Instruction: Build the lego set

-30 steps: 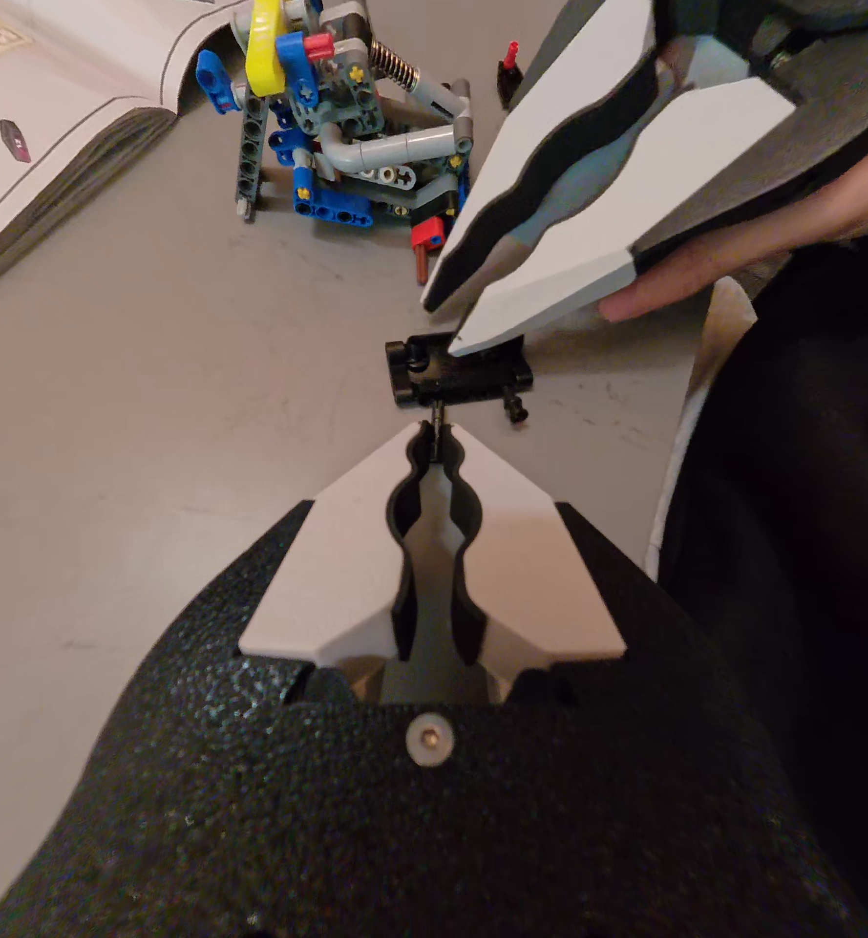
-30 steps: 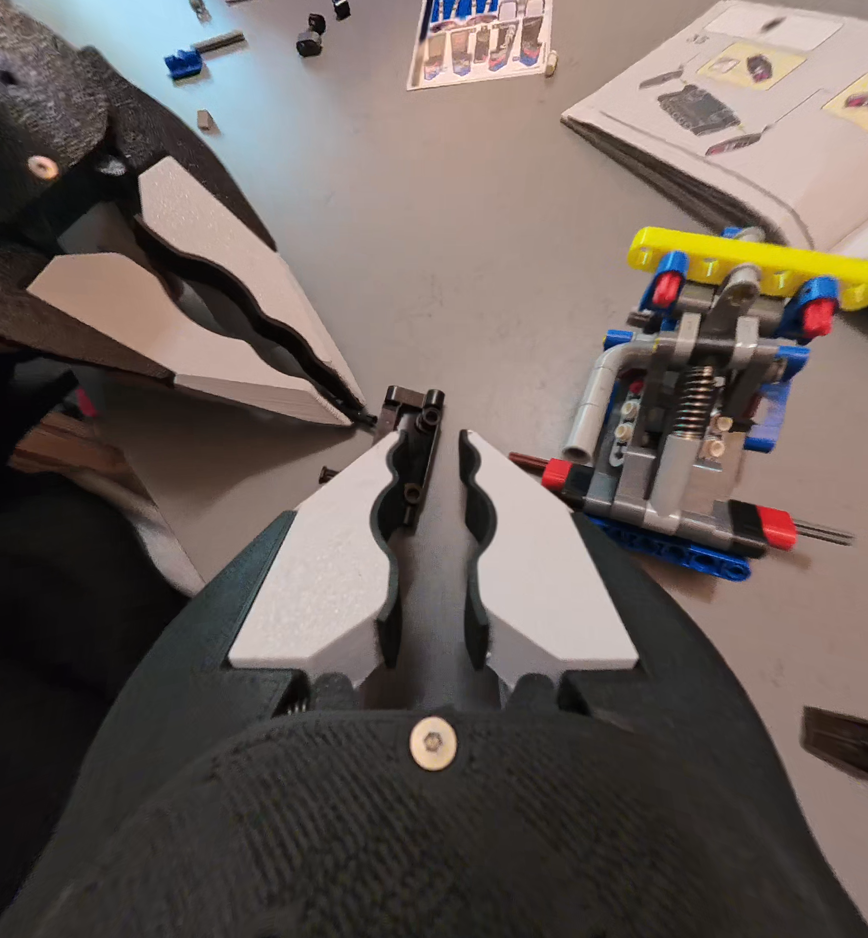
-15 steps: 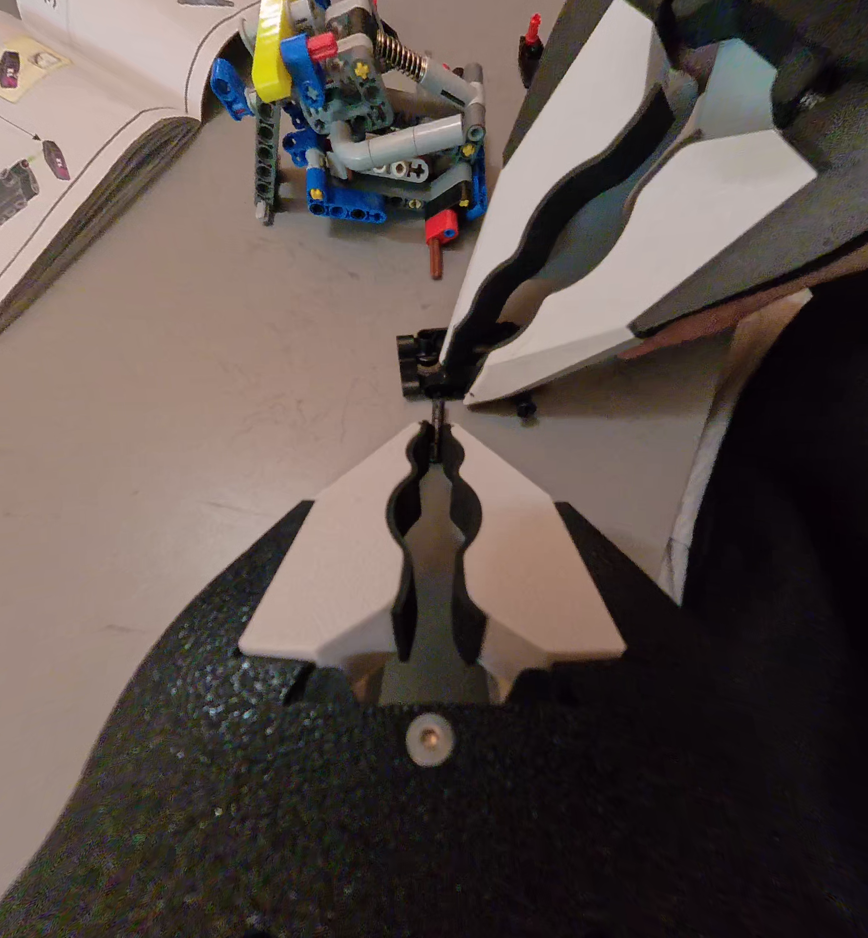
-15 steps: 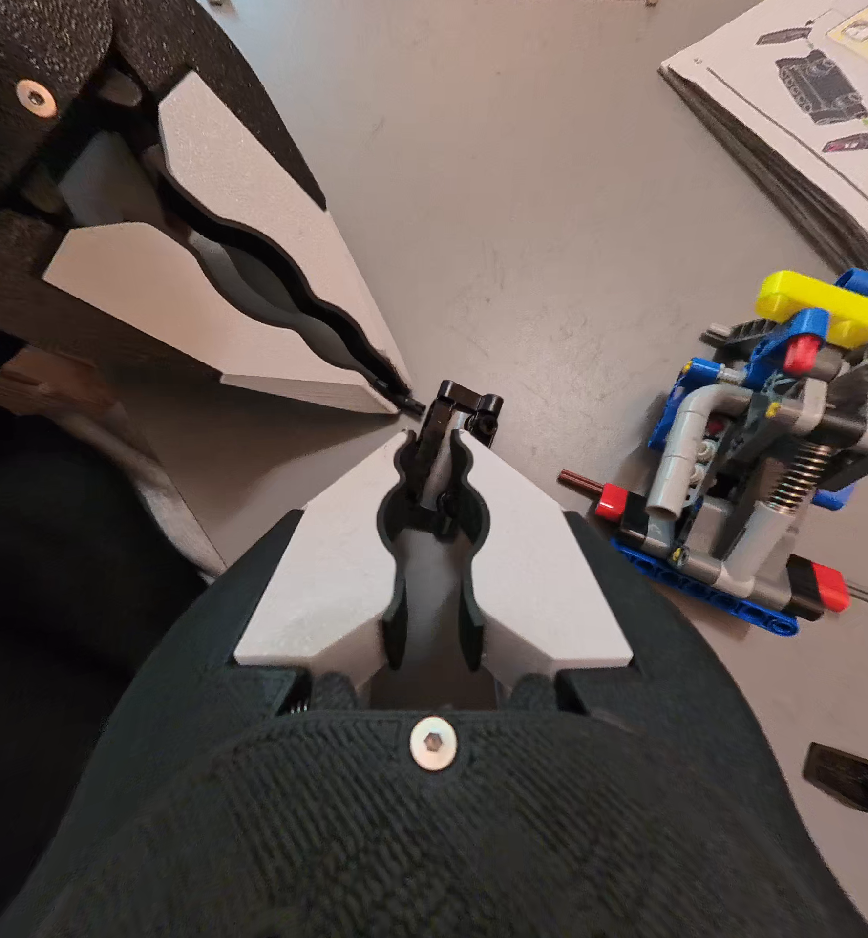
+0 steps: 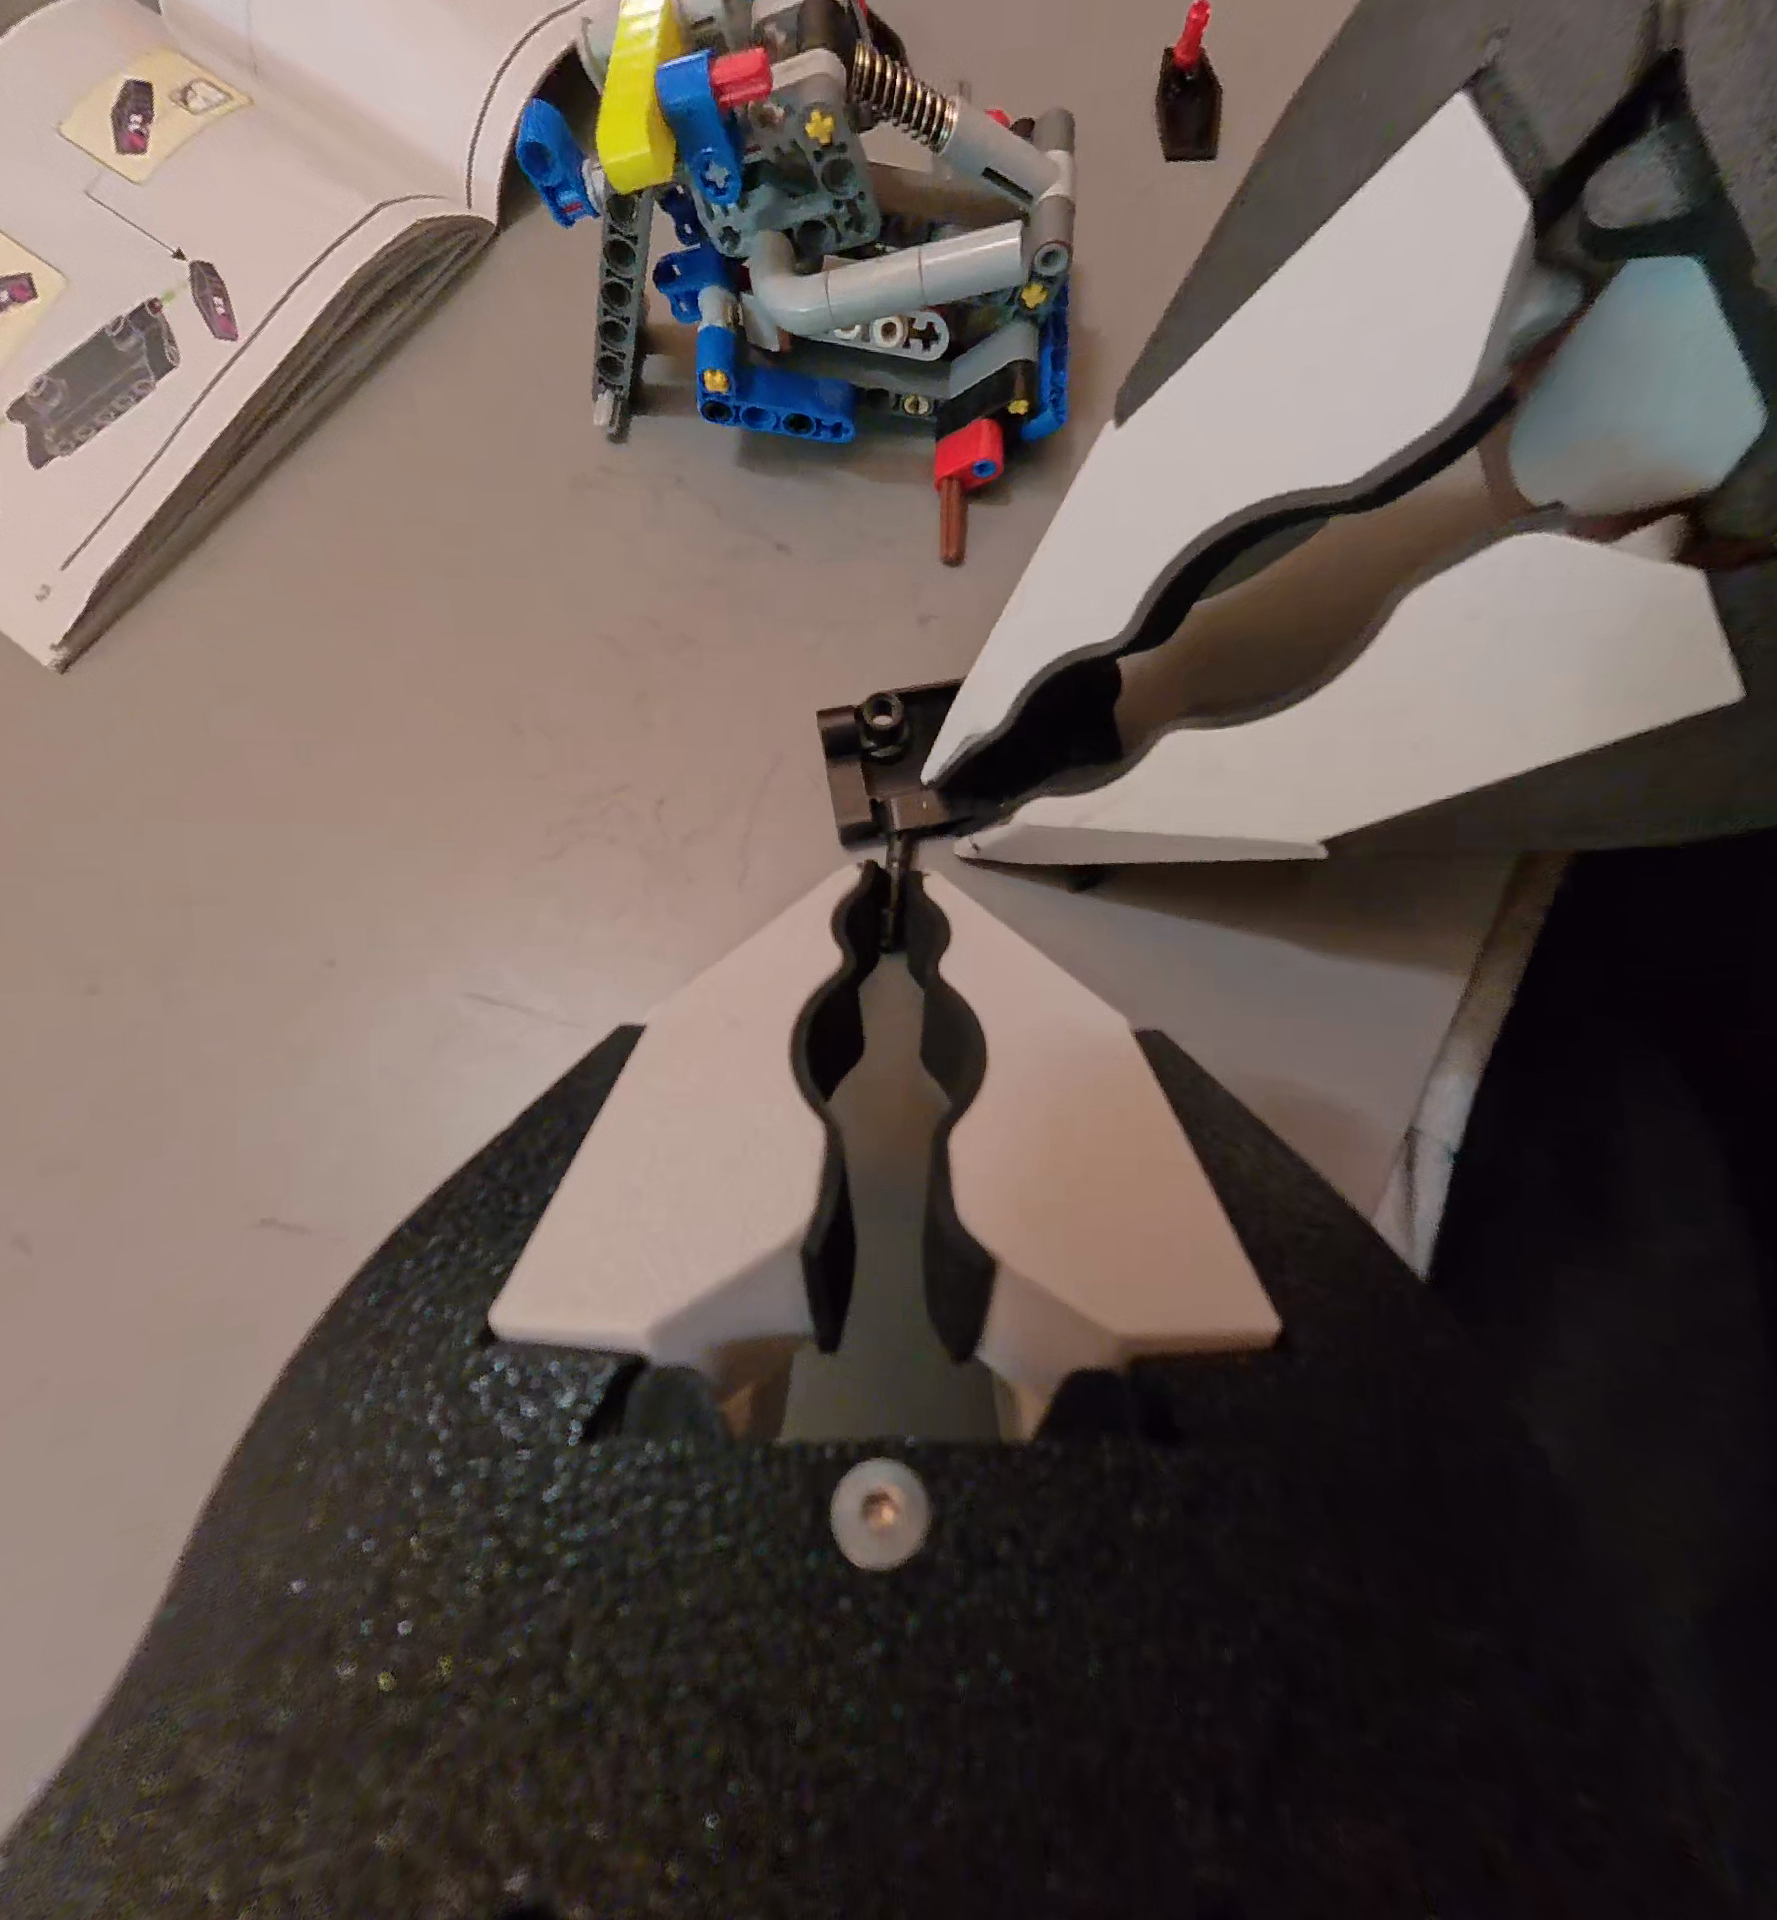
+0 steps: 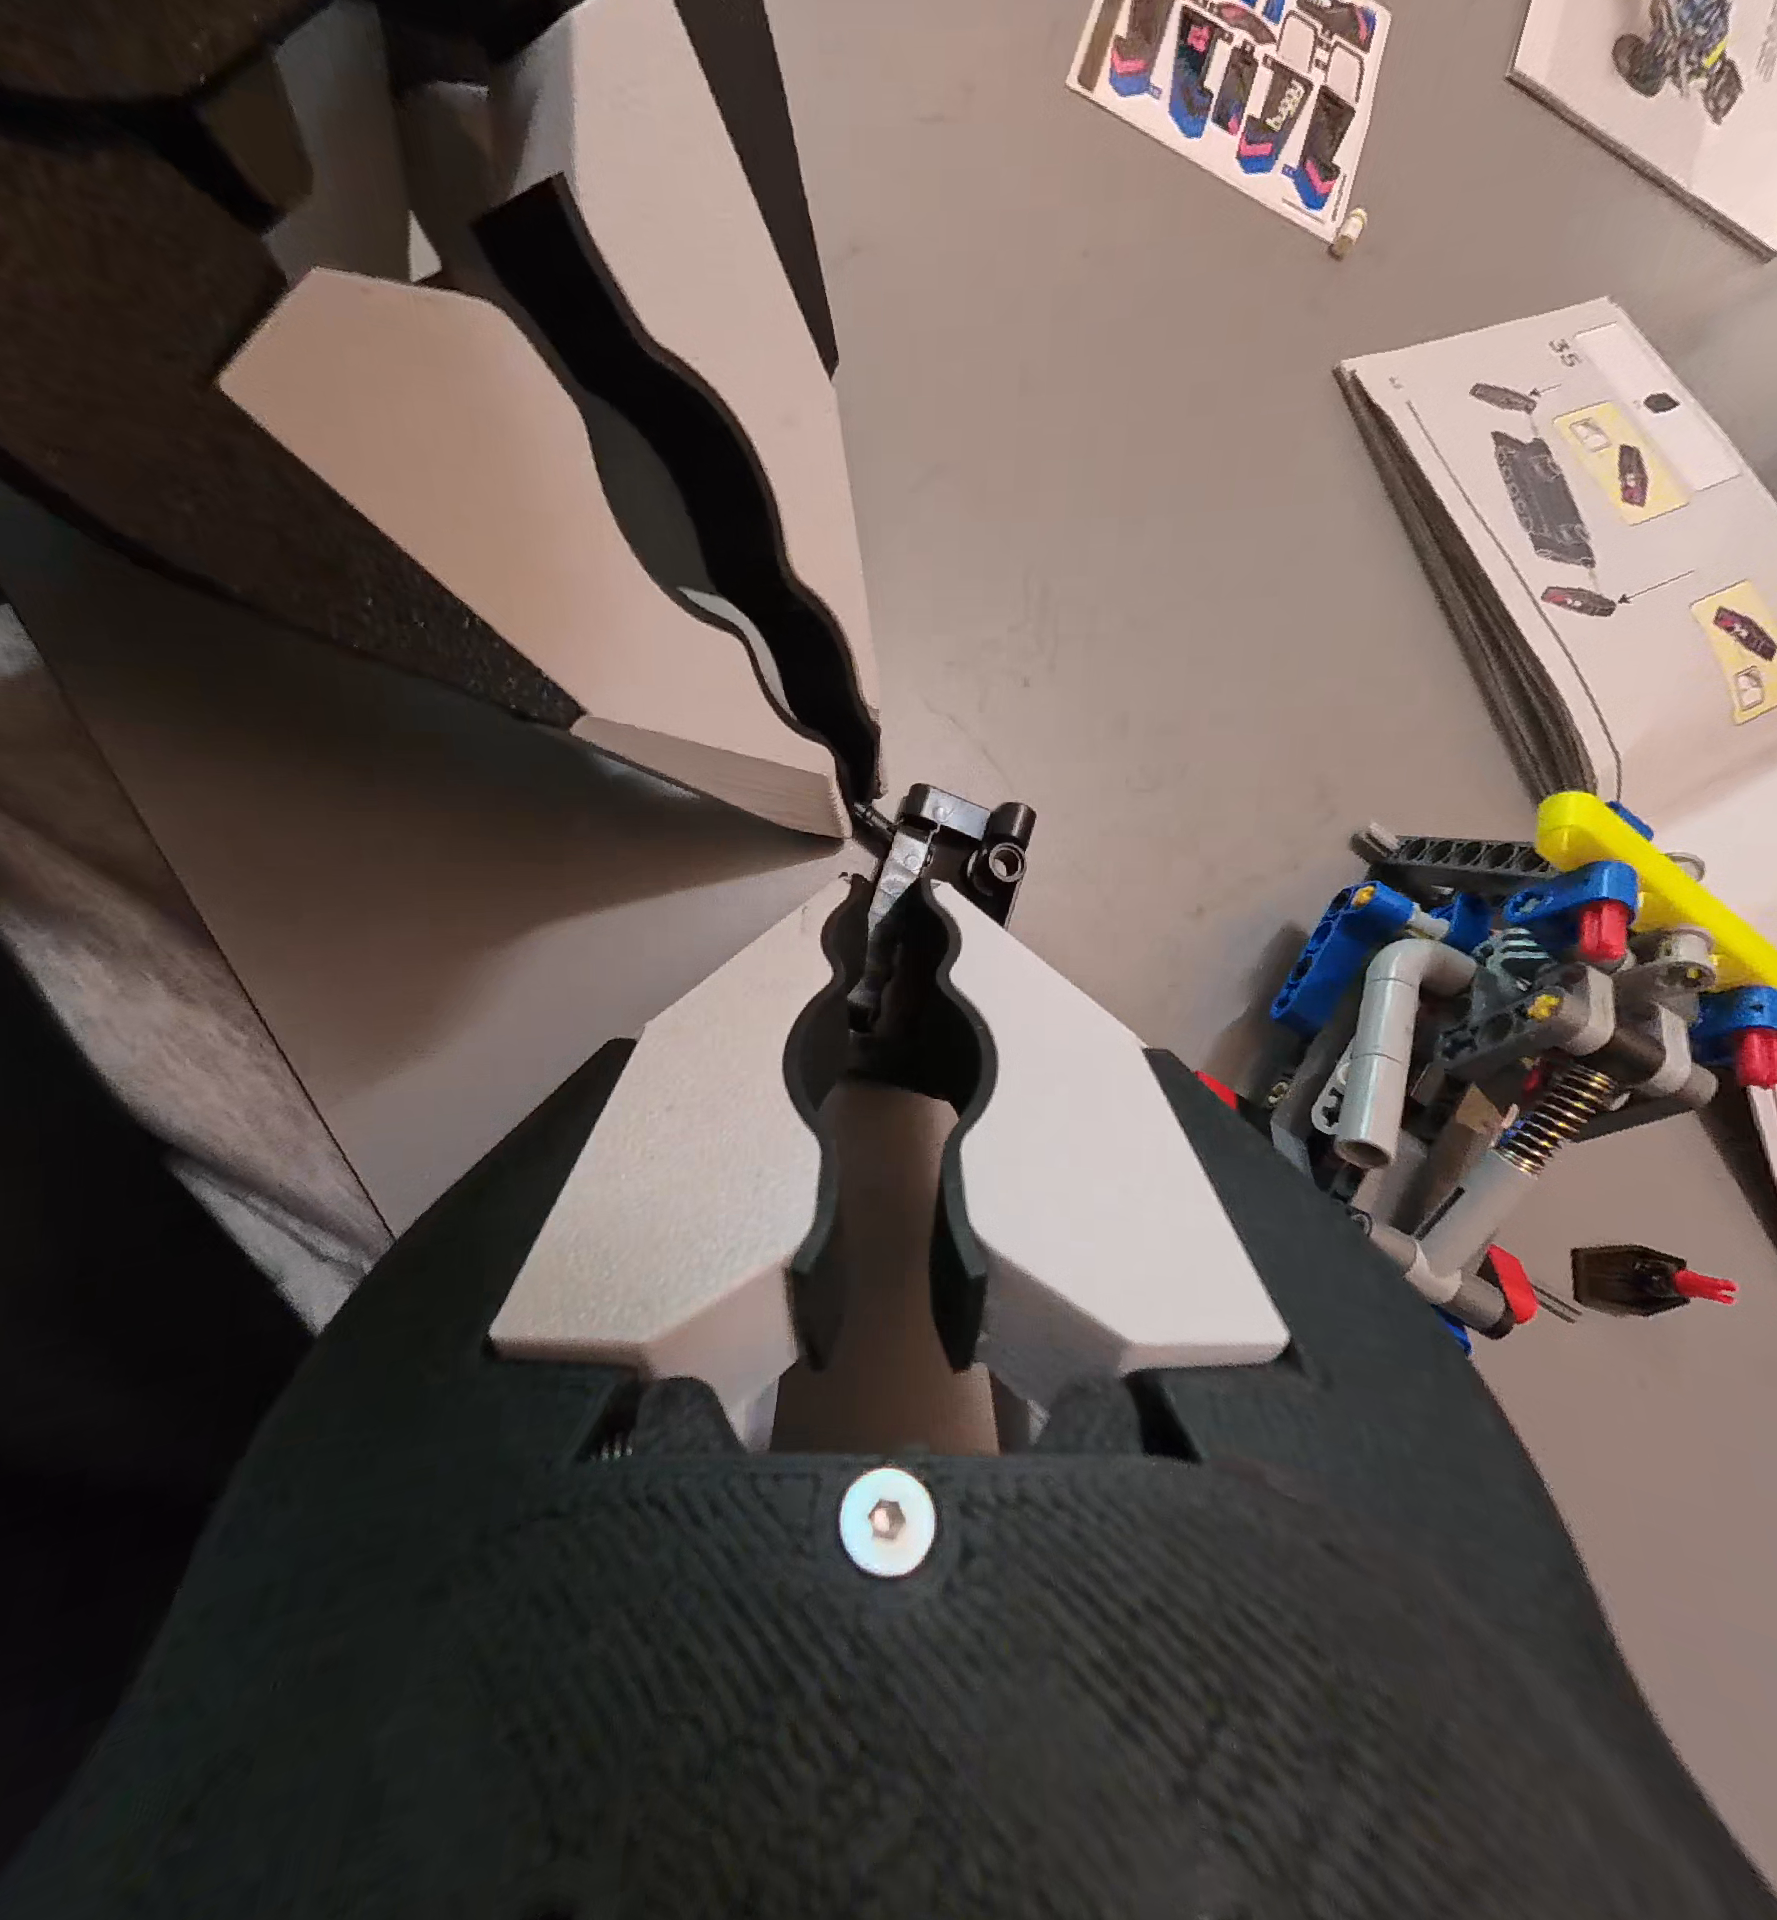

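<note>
Near the table (image 5: 240, 935) edge, well in front of the colourful brick model (image 5: 822, 249), the left gripper (image 5: 894, 894) pinches a thin black pin (image 5: 899, 868) between its pressed-together fingertips. That pin touches a black brick frame (image 6: 967, 831), which the right gripper (image 6: 889, 914) clamps between its nearly closed fingers. Left of the model lies an open instruction booklet (image 5: 188, 312); a small black piece with a red peg (image 5: 1190, 99) sits to the model's right.

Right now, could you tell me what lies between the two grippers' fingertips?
A small black frame piece with a thin black pin, bridging left gripper and right gripper; the left wrist view shows it.
</note>
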`<state>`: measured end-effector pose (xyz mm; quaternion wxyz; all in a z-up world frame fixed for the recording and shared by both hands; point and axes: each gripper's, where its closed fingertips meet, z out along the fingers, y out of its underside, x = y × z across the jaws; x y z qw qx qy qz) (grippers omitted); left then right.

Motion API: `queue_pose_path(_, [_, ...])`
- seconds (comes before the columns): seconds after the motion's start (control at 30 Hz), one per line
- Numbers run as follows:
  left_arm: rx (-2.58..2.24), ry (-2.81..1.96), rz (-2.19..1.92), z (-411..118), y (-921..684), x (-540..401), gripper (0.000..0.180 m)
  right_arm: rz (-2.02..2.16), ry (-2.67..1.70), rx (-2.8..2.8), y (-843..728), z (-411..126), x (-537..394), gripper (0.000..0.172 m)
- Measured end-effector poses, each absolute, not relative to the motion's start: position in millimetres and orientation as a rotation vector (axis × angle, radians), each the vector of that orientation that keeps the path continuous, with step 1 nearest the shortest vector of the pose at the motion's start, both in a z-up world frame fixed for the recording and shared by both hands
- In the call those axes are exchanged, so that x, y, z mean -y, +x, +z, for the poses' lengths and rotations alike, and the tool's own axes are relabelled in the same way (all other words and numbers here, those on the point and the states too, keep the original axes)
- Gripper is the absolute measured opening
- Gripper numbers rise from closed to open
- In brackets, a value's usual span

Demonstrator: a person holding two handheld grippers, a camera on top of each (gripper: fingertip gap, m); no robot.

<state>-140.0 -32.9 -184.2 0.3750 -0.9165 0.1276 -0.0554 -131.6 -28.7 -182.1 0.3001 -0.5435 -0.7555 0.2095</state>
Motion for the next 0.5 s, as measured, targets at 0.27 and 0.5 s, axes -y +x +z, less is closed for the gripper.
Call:
queue_pose_path(0.27, [-0.324,-2.3,-0.135,-183.9,-136.2,26.4,0.001,0.78,-1.548,1.944,-132.7,-181.1,28.2,0.006])
queue_pose_path(0.5, [-0.447,-2.255,-0.103,-181.9,-136.6,28.3,0.004,0.784,-1.495,1.915,-134.7,-181.3,28.2,0.006])
